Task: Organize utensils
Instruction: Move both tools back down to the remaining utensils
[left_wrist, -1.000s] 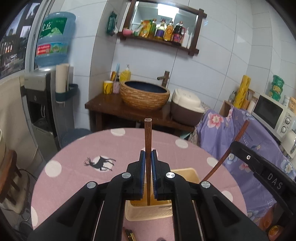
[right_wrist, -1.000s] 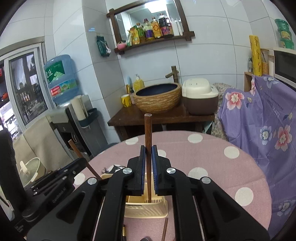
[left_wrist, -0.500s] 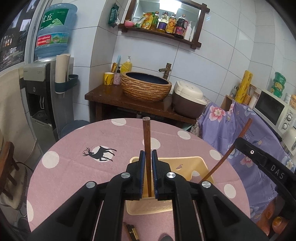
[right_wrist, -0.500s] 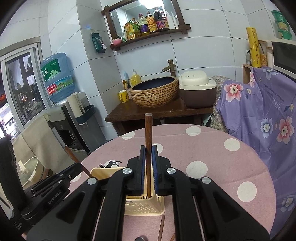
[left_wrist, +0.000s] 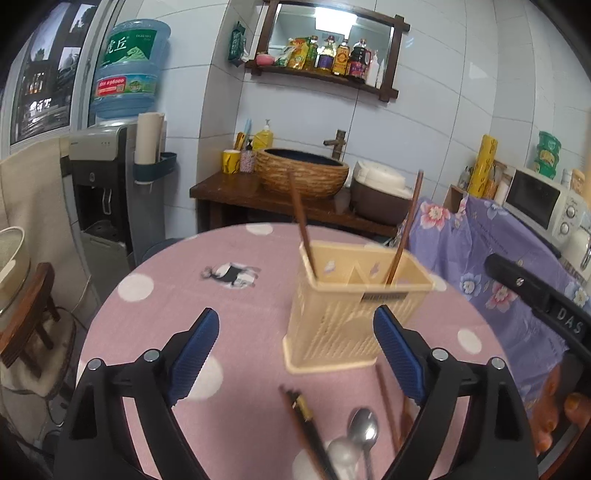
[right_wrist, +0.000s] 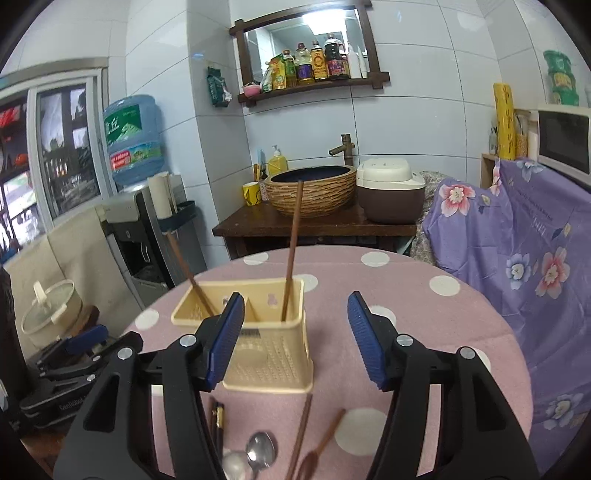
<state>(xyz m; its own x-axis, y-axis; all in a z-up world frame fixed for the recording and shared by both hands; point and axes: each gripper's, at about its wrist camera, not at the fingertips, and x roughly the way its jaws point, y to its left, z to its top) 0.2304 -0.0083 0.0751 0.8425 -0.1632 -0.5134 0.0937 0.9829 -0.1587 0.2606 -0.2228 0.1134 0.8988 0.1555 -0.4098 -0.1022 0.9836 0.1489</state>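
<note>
Left gripper (left_wrist: 295, 354) released, jaws just opened wide, nothing between them. Right gripper (right_wrist: 295, 332) likewise released, jaws just opened, empty. Cream utensil basket (left_wrist: 332, 332) upright on the pink dotted table (left_wrist: 166, 295), at twelve o'clock of both grippers. One brown chopstick (left_wrist: 301, 229) leaning in its left compartment, another chopstick (left_wrist: 406, 229) in the right. Spoons (right_wrist: 260, 452) and loose chopsticks (right_wrist: 301, 432) lying at six o'clock of the basket.
</note>
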